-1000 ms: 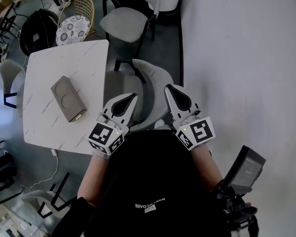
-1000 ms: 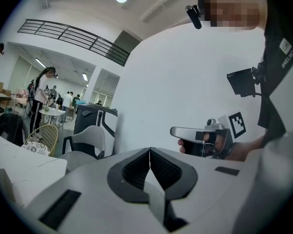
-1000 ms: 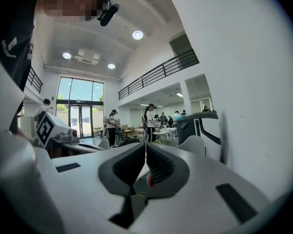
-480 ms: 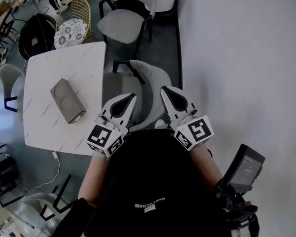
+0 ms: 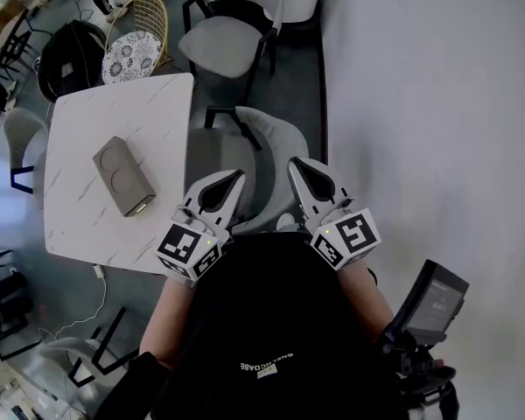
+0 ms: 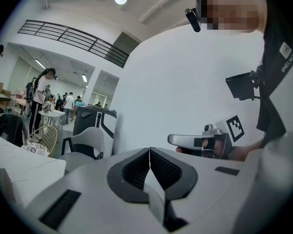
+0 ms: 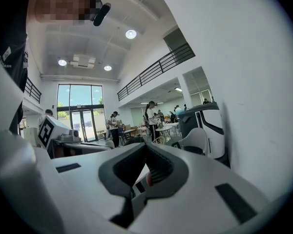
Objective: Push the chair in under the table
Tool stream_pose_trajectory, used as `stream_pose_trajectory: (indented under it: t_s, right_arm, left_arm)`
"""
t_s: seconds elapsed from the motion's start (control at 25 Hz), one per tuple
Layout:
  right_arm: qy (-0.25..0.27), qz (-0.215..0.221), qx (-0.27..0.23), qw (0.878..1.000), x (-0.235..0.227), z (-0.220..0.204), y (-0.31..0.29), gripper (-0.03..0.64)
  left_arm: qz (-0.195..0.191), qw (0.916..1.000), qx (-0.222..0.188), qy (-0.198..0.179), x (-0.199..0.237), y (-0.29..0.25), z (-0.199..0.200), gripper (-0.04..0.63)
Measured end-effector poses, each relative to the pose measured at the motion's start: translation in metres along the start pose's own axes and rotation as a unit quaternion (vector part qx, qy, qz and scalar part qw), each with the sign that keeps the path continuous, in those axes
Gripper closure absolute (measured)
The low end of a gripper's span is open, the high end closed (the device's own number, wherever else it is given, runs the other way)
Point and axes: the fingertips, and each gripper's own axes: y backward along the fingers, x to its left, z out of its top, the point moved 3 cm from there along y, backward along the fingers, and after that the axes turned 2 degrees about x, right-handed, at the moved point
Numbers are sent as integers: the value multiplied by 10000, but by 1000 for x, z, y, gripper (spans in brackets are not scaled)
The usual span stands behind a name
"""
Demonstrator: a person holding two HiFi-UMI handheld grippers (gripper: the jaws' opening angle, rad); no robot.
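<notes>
The grey chair [image 5: 264, 135] stands at the right edge of the white marble table [image 5: 79, 208], its seat partly under the tabletop and its curved back toward me. My left gripper [image 5: 236, 176] hangs shut over the near left part of the backrest. Over the near right part my right gripper [image 5: 295, 164] is shut too. Whether either one touches the chair, I cannot tell. In the left gripper view the jaws [image 6: 150, 150] meet with nothing between them, and the right gripper [image 6: 185, 139] shows beside them. The right gripper view shows its jaws [image 7: 146, 145] closed and empty.
A grey box [image 5: 122, 176] lies on the table. A second grey chair [image 5: 232, 33] and a wicker chair with a patterned cushion [image 5: 131, 46] stand beyond. A white wall [image 5: 429, 103] runs close along the right. A cable [image 5: 87, 296] trails on the floor.
Both grippers stay at the same spot by the chair's back, both shut. Only the head camera has swayed a little.
</notes>
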Motion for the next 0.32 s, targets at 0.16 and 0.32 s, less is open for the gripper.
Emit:
stream_pose_trajectory:
  t_s: [0.16, 0.32]
  right_arm:
    - [-187, 40, 42, 9998, 1, -3, 0, 604]
    - [-283, 42, 101, 9995, 4, -6, 0, 604]
  left_arm:
    - [21, 10000, -8, 62, 0, 2, -1, 589]
    - [35, 9999, -10, 106, 2, 7, -2, 589]
